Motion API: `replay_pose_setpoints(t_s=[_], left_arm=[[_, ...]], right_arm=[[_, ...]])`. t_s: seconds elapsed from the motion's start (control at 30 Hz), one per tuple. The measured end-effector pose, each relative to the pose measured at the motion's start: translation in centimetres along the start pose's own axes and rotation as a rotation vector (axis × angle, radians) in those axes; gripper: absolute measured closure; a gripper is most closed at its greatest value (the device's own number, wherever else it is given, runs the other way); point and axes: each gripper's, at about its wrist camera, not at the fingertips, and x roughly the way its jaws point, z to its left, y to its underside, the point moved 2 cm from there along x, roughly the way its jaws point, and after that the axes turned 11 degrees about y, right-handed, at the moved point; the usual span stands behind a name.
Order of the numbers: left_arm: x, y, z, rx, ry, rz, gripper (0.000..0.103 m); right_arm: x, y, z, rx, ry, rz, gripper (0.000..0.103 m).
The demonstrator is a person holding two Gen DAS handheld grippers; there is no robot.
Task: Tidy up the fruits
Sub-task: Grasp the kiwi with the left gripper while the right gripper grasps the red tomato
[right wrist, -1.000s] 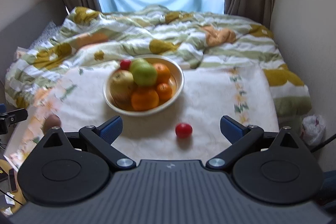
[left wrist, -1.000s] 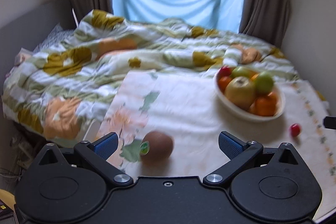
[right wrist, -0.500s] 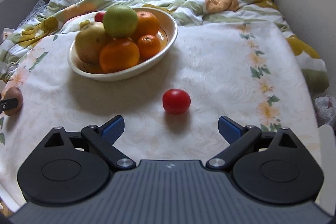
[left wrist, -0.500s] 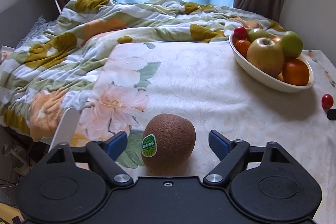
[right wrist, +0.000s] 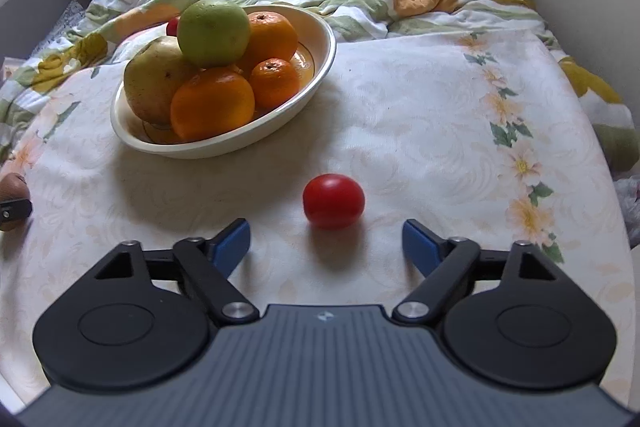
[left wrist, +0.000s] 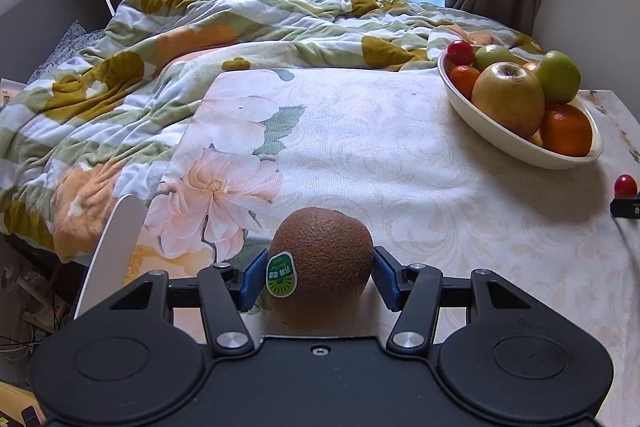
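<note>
A brown kiwi point(left wrist: 324, 279) with a green sticker lies on the floral tablecloth point(left wrist: 360, 155), close in front of the left wrist camera. My left gripper point(left wrist: 319, 273) is closing on it, and both blue pads touch its sides. In the right wrist view a small red tomato point(right wrist: 333, 201) lies on the cloth just ahead of my right gripper point(right wrist: 326, 239). Its jaws are closing but stand well apart from the tomato, which lies beyond the fingertips. A cream bowl point(right wrist: 320, 67) heaped with oranges, apples and a pear stands at the back left of the tomato.
A rumpled flowered quilt point(left wrist: 200, 47) covers the bed behind the table, under a curtained window. A white curved chair back point(left wrist: 112, 247) stands off the table's left edge. The wall runs close along the right side. The bowl point(left wrist: 500, 143) sits far right in the left wrist view.
Both grippers came down toward the table. The left jaws narrowed from wide open onto the kiwi. The right jaws narrowed a little as the tomato drew near.
</note>
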Motion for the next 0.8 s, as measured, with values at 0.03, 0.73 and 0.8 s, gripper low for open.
replay_pose_setpoints(t_s=[0.03,0.73,0.8], left_arm=[[0.0,0.0,-0.1,0.005,-0.003,0.0,0.043],[-1.9,0.6,-1.2,-0.028,-0.001,-0.013,0.043],[-2.3,0.4,-1.4,-0.029,0.002,-0.018,0.043]], right_arm=[[0.0,-0.1,0.1,-0.01,0.007,-0.004,0.016],[-0.4,-1.3,1.5,-0.088,0.03,-0.034,0.054],[-0.7,-1.4,1.4,-0.082,0.022,-0.037,0.054]])
